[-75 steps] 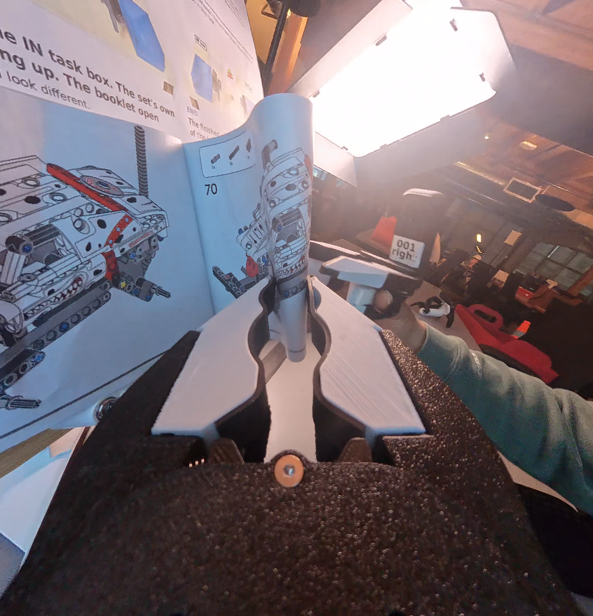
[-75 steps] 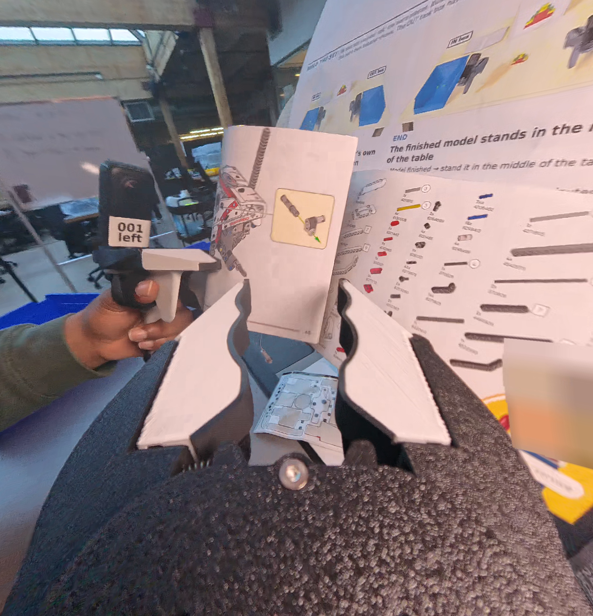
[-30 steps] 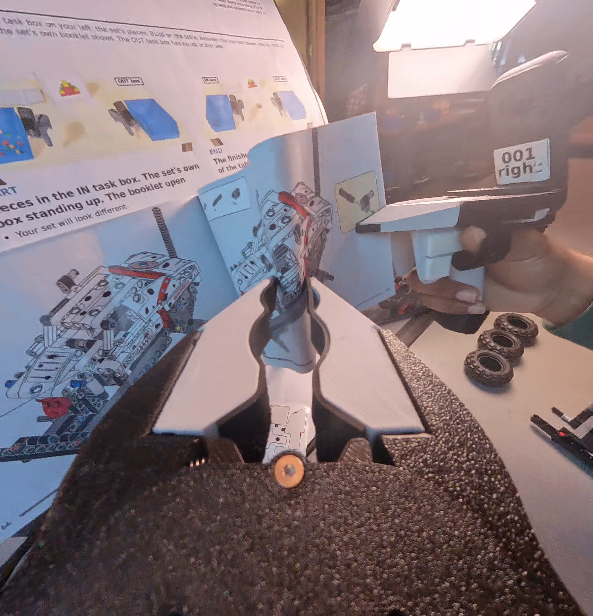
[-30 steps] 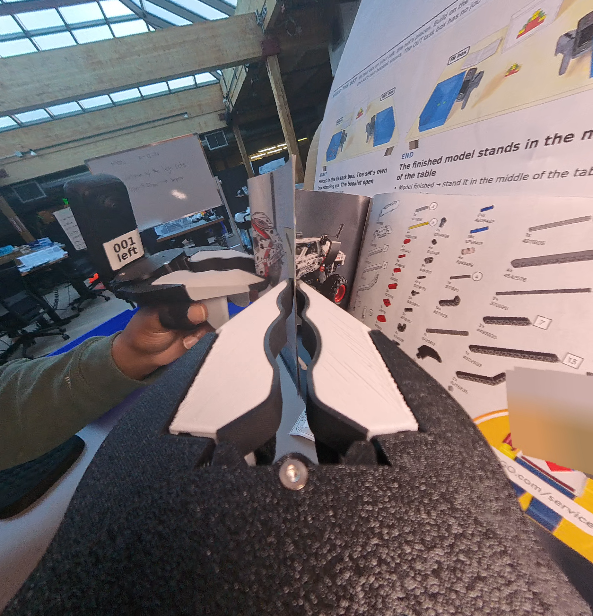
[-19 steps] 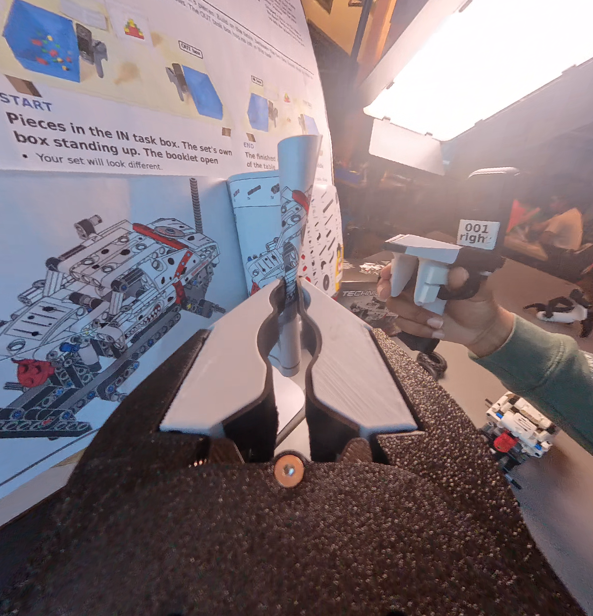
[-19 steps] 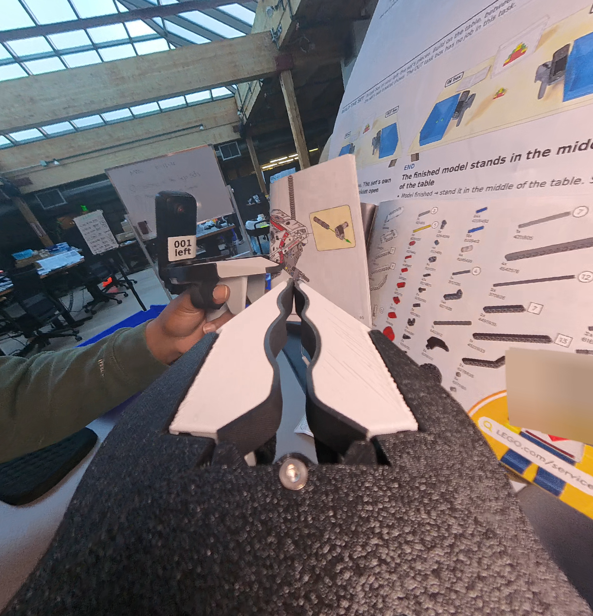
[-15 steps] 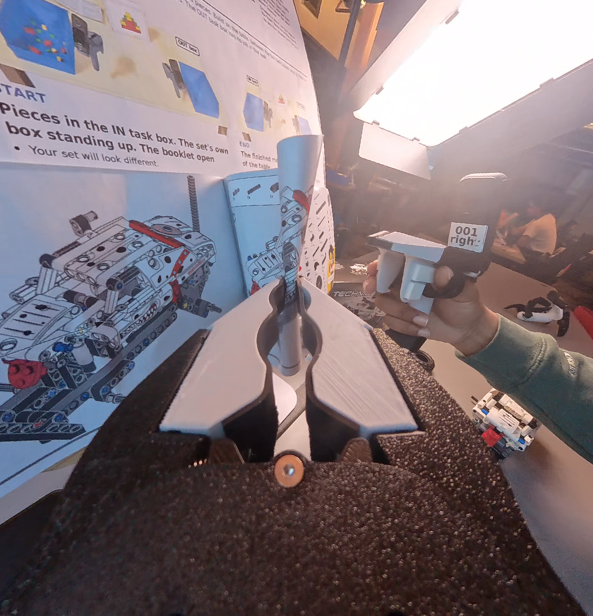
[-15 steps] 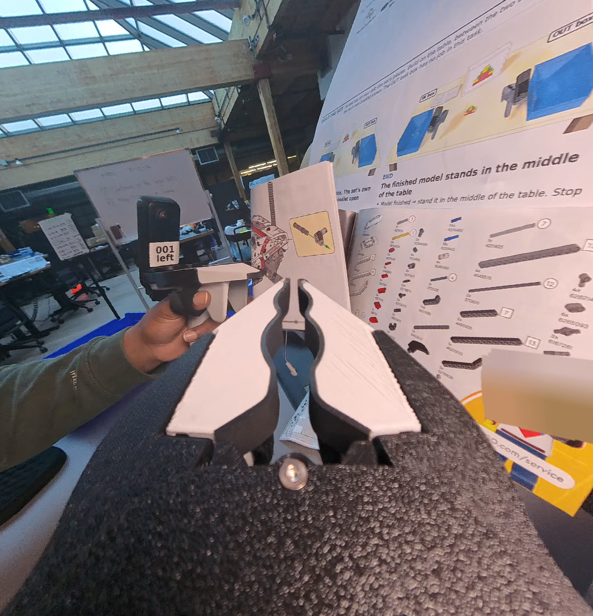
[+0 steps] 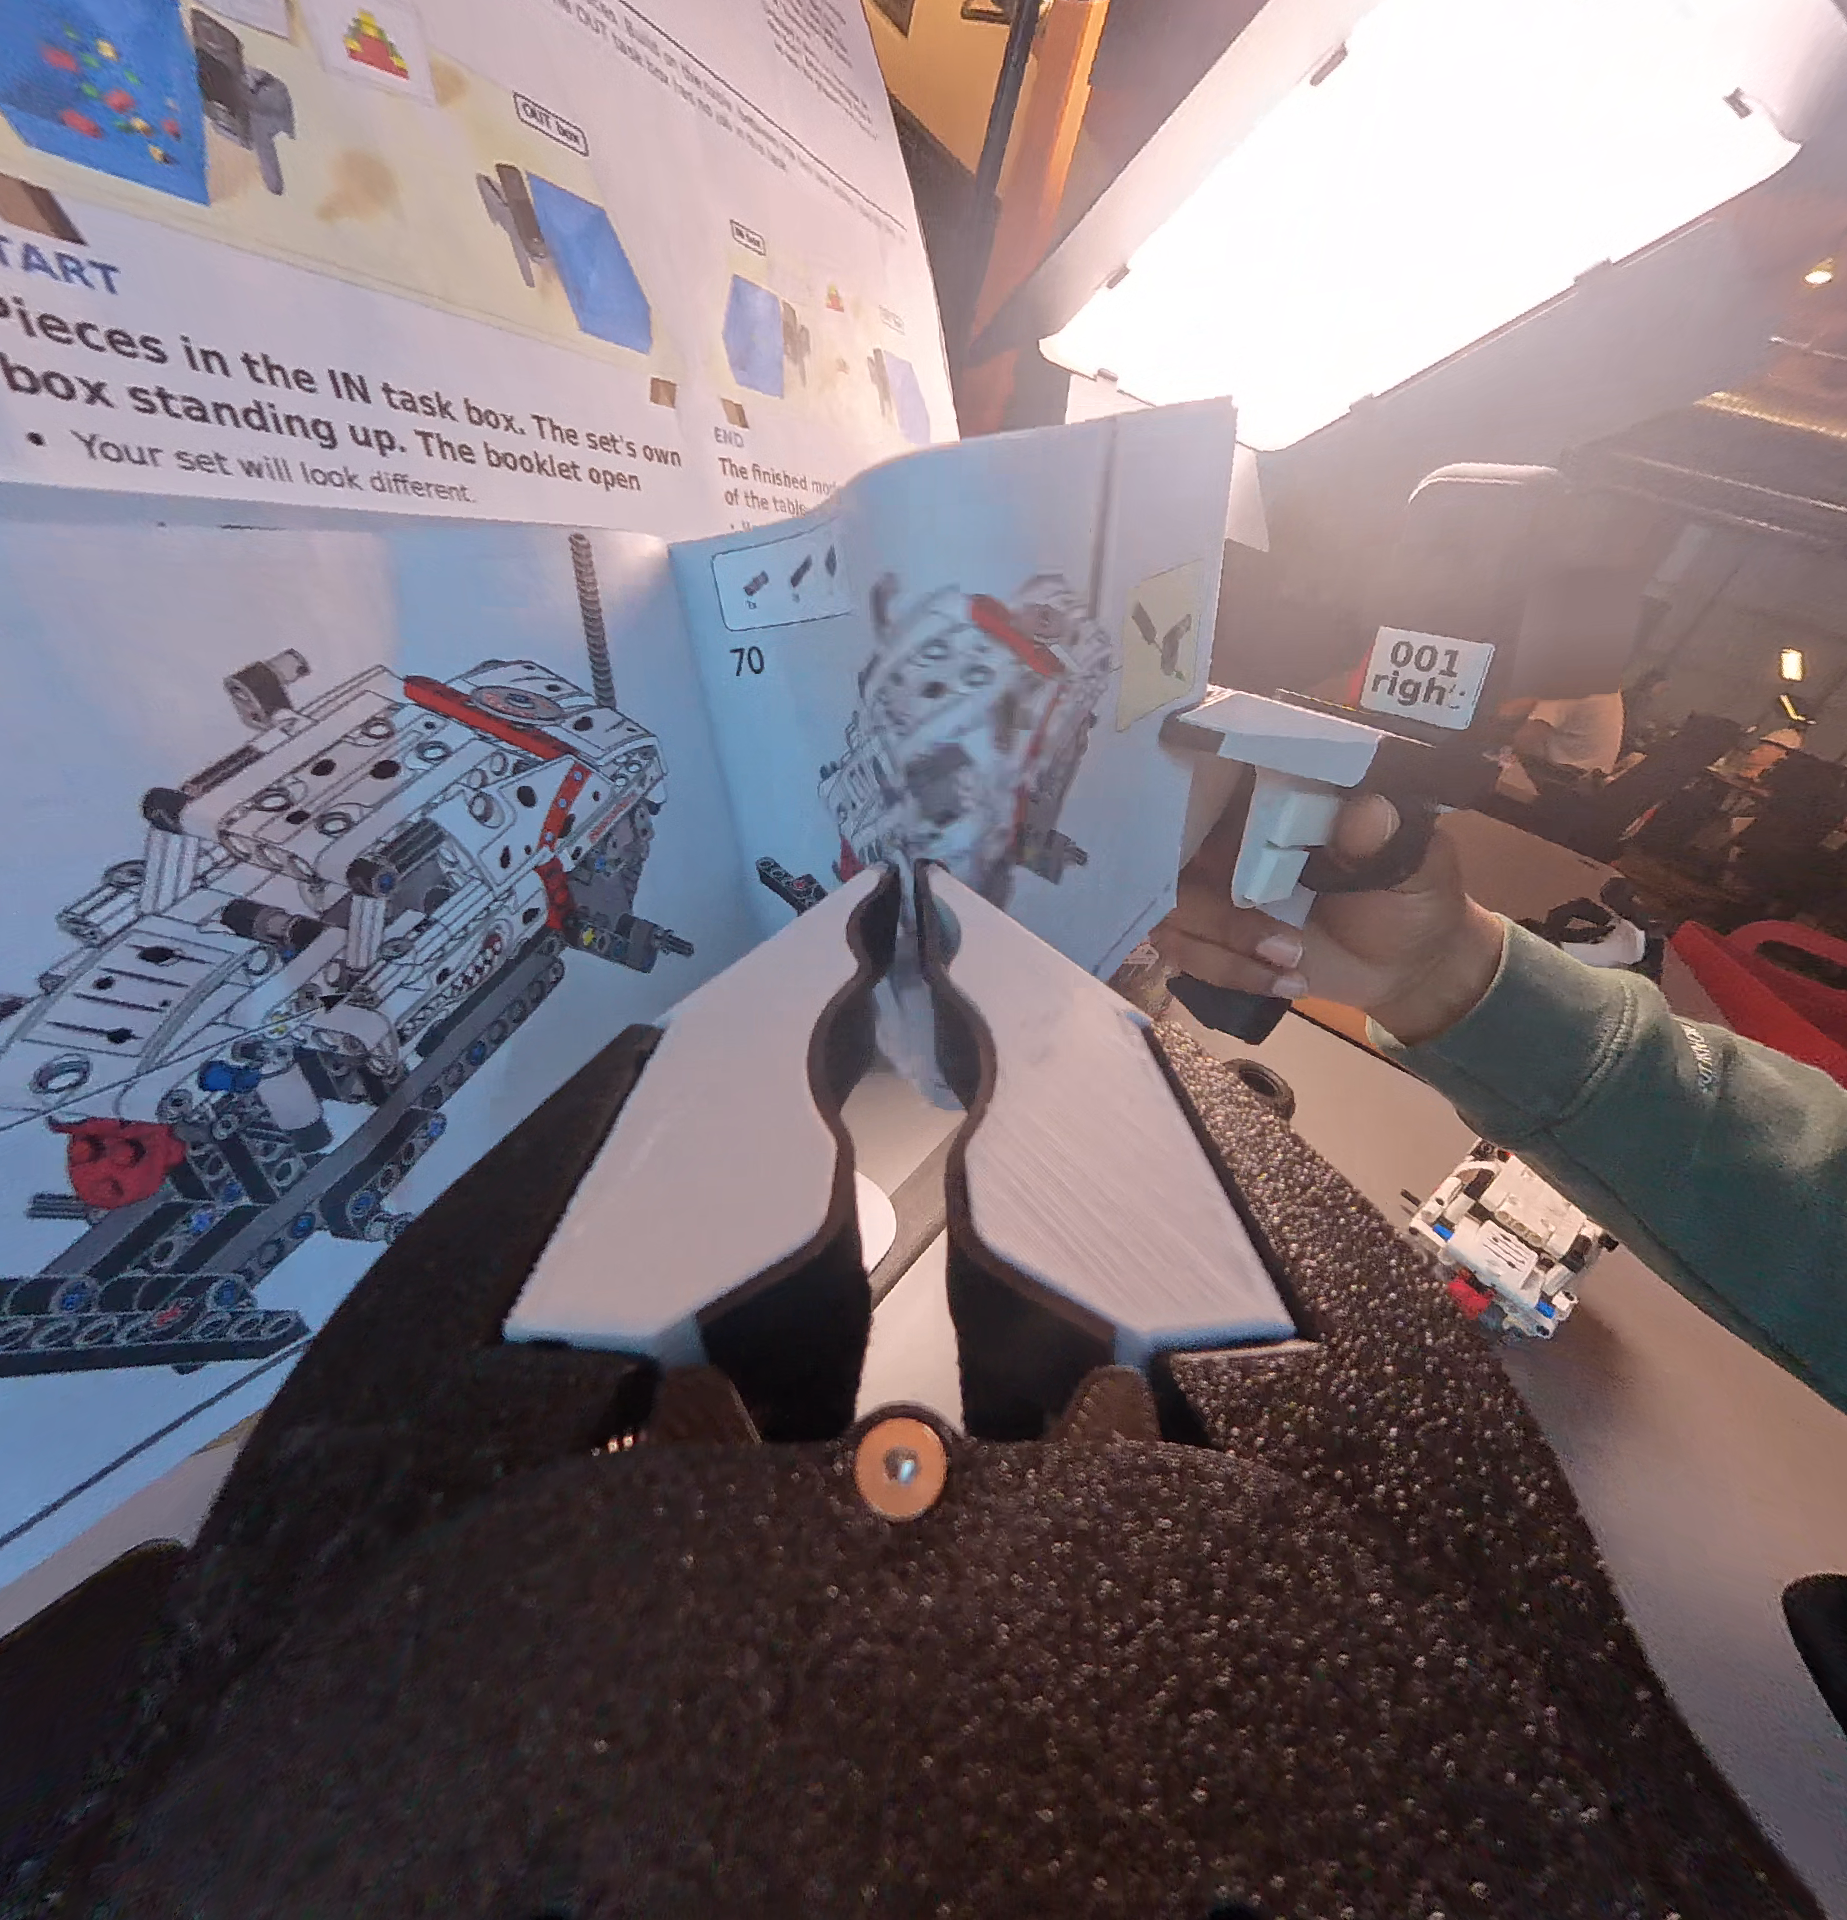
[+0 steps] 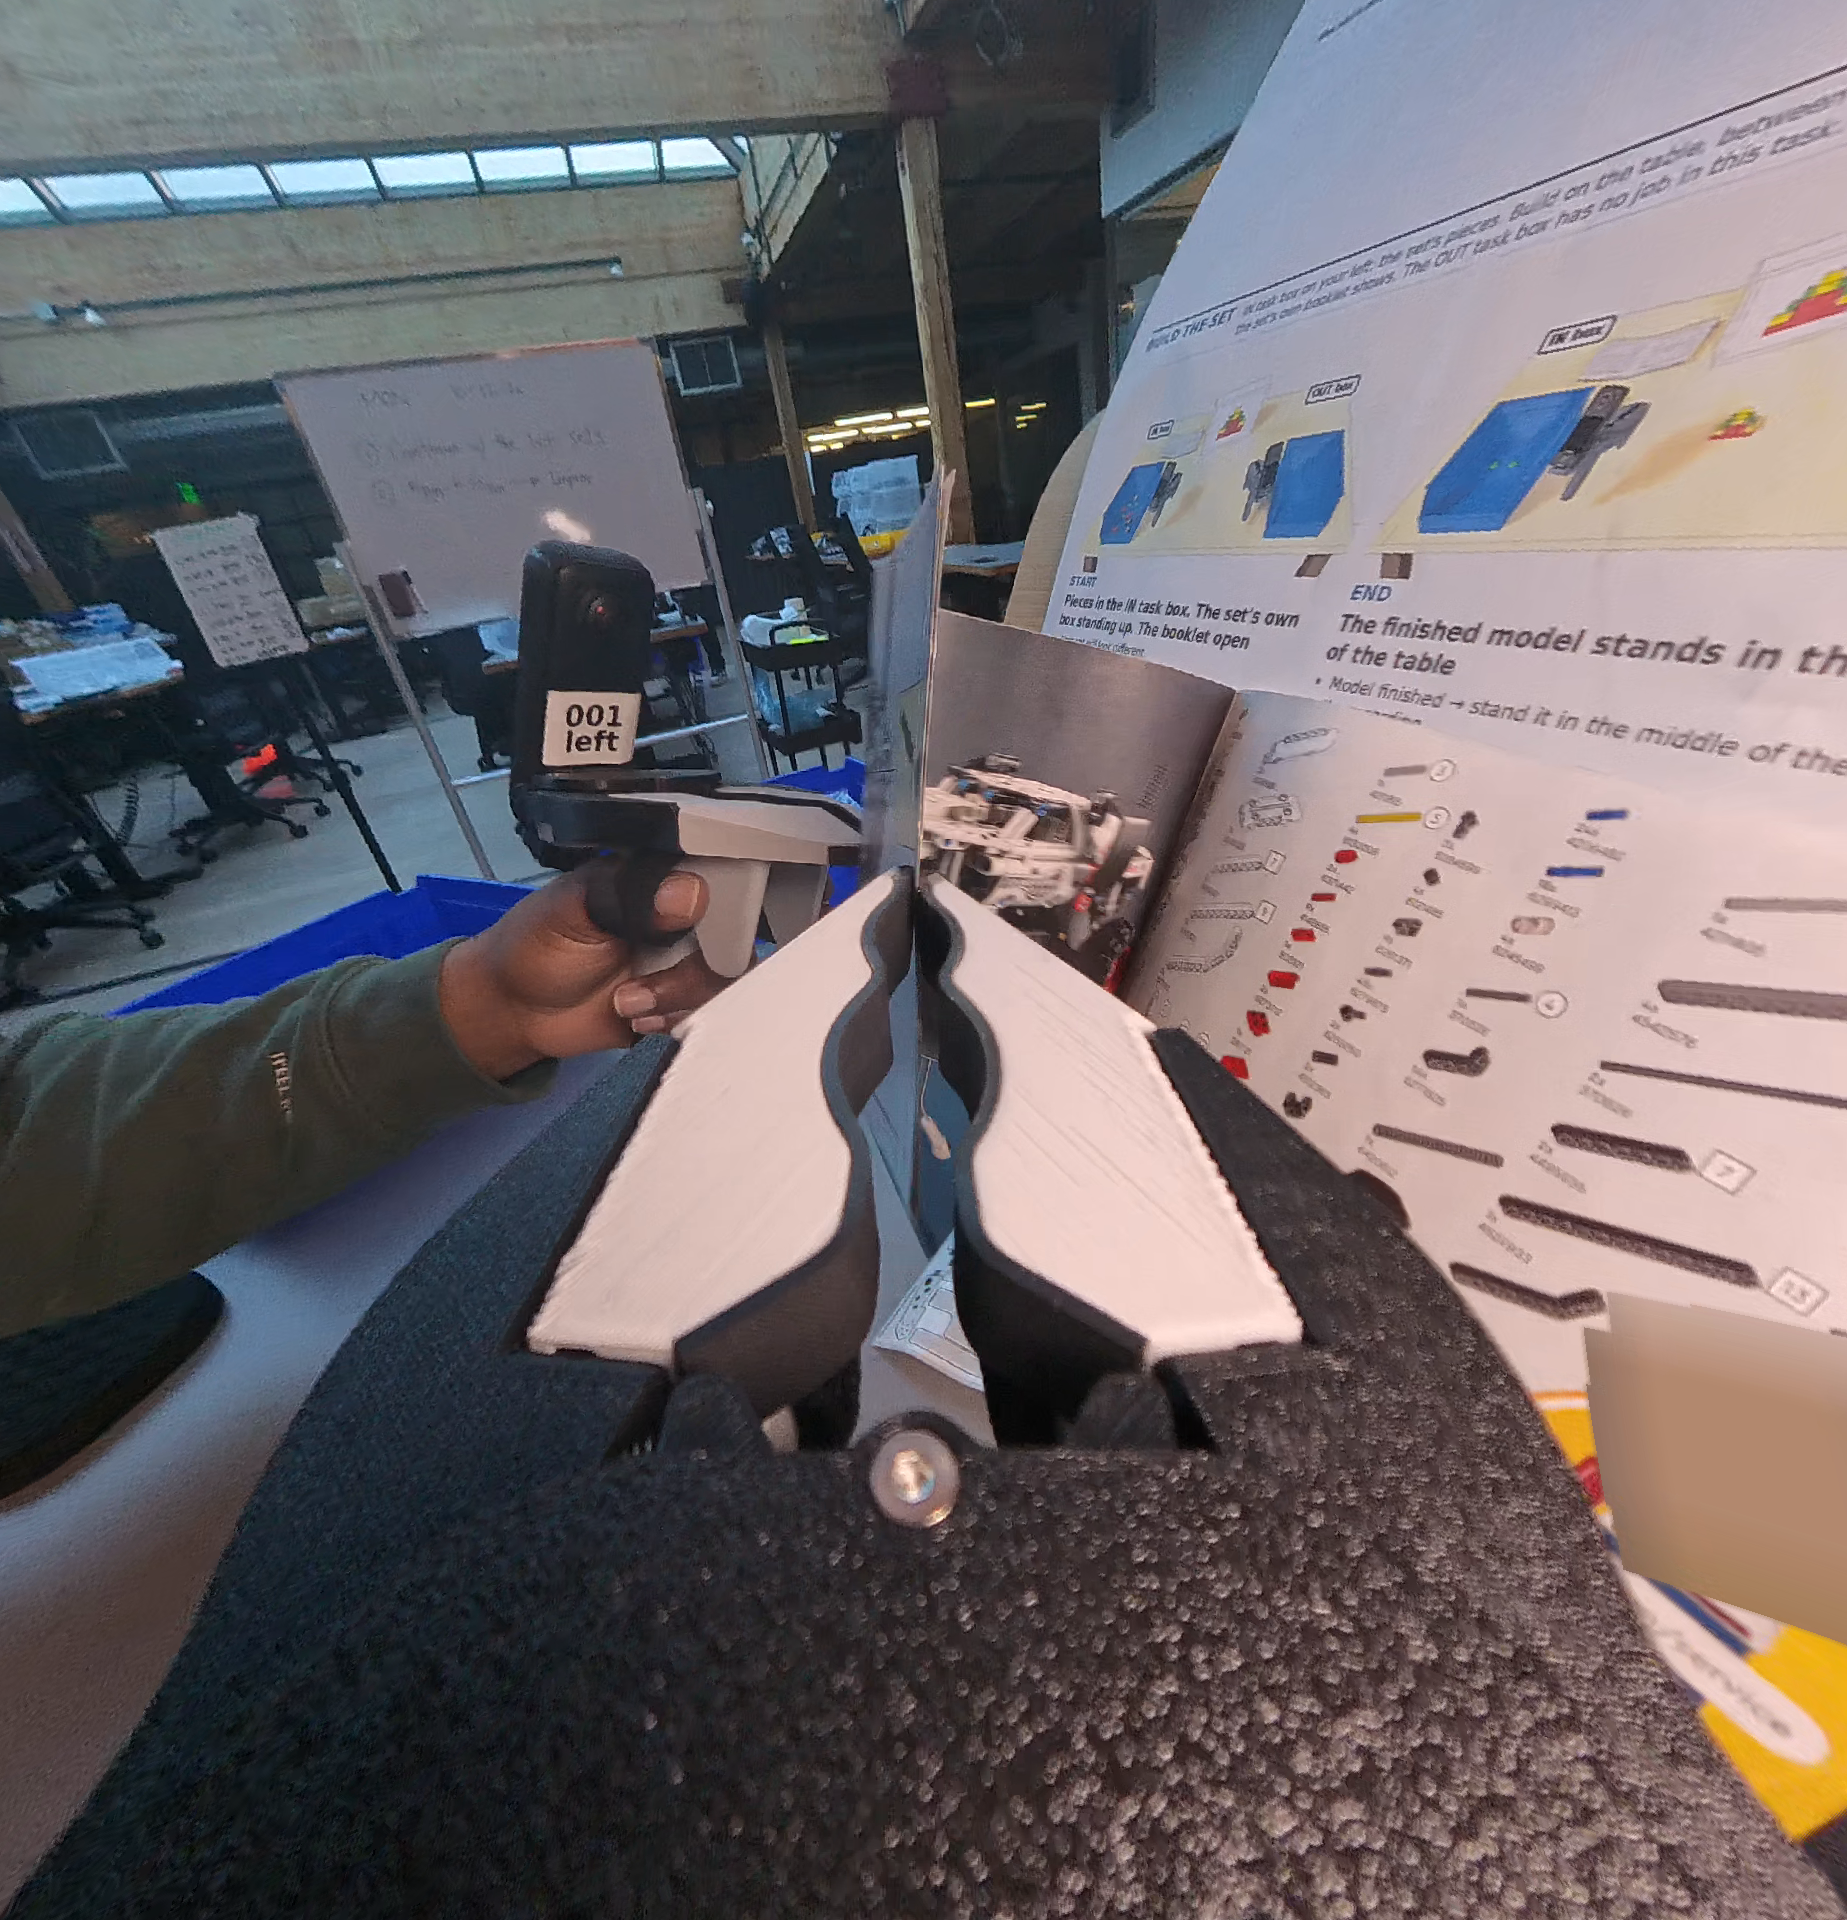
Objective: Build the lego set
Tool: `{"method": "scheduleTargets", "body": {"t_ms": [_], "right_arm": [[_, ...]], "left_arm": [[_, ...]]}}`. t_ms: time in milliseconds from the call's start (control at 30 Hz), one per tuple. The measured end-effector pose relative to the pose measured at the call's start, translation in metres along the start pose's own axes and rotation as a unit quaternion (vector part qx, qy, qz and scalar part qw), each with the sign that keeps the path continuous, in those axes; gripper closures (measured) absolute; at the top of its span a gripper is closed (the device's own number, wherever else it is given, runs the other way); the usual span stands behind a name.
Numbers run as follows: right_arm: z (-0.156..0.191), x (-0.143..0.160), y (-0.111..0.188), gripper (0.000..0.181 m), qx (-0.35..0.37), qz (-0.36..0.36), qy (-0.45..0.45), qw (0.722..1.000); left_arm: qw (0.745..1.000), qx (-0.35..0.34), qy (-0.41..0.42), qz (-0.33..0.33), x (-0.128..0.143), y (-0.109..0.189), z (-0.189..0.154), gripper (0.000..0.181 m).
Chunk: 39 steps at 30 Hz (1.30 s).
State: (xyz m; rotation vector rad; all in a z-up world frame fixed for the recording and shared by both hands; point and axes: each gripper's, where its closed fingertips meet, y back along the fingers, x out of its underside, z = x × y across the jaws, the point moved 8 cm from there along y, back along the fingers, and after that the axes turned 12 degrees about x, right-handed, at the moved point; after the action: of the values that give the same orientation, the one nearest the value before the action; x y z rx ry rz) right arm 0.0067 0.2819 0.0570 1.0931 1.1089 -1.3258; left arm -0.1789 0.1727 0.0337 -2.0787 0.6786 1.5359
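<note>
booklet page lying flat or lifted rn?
Lifted. The page stands up from the open booklet, pinched by both the left gripper and right gripper, jaws closed on it.

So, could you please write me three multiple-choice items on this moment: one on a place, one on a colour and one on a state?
1. Where is the small white model?
A. On the grey table
B. Inside a box
C. On a shelf

2. What colour is the sleeve?
A. Red
B. Green
C. White

3. How is the left gripper?
A. Wide open, holding nothing
B. Shut on a tyre
C. Shut on a booklet page

Answers:
1 A: the model stands on the tabletop, just below the sleeve.
2 B: the cuff and forearm are green.
3 C: its fingertips pinch the lower edge of the page.
</note>
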Motion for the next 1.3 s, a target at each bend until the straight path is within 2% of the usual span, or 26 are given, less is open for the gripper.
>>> {"method": "scheduleTargets", "body": {"t_ms": [133, 300, 333, 400, 467, 733, 833, 1000, 1033, 1133, 1300], "right_arm": [[-0.009, 0.005, 0.010, 0.181, -0.006, -0.011, -0.051, 0.999], [-0.008, 0.011, 0.009, 0.181, 0.000, -0.009, -0.042, 0.999], [-0.007, 0.011, 0.007, 0.181, 0.001, -0.011, -0.041, 0.999], [-0.005, 0.011, 0.007, 0.181, -0.001, -0.015, -0.044, 0.999], [-0.007, 0.012, 0.008, 0.181, 0.002, -0.011, -0.042, 0.999], [-0.015, 0.015, 0.019, 0.181, -0.016, -0.020, -0.073, 0.997], [-0.019, 0.014, 0.020, 0.181, 0.009, -0.020, -0.064, 0.998], [-0.026, 0.013, 0.024, 0.181, 0.039, -0.008, -0.058, 0.998], [-0.025, 0.012, 0.024, 0.177, 0.046, -0.006, -0.053, 0.998], [-0.027, 0.009, 0.025, 0.138, 0.081, 0.002, -0.038, 0.996], [-0.018, -0.001, 0.024, 0.136, 0.046, 0.007, -0.013, 0.999]], "left_arm": [[1.000, -0.017, -0.004, 0.002, -0.001, 0.005, 0.000, 0.178], [0.999, -0.020, -0.046, 0.013, -0.008, -0.011, -0.025, 0.141], [0.997, -0.032, -0.059, 0.023, -0.008, -0.016, -0.025, 0.142], [0.993, -0.064, -0.095, 0.040, -0.007, -0.022, -0.023, 0.163], [0.992, -0.062, -0.104, 0.045, -0.007, -0.023, -0.022, 0.169], [0.999, -0.029, -0.041, 0.004, -0.006, -0.007, -0.009, 0.175], [0.999, -0.024, -0.023, -0.015, -0.008, 0.000, -0.004, 0.173], [1.000, 0.004, -0.019, -0.004, -0.005, 0.002, -0.005, 0.172], [1.000, 0.012, -0.018, -0.005, -0.005, 0.000, -0.006, 0.172], [0.999, 0.053, -0.009, 0.001, -0.003, -0.006, -0.011, 0.172], [0.997, 0.075, -0.010, 0.014, 0.002, -0.013, -0.013, 0.172]]}}
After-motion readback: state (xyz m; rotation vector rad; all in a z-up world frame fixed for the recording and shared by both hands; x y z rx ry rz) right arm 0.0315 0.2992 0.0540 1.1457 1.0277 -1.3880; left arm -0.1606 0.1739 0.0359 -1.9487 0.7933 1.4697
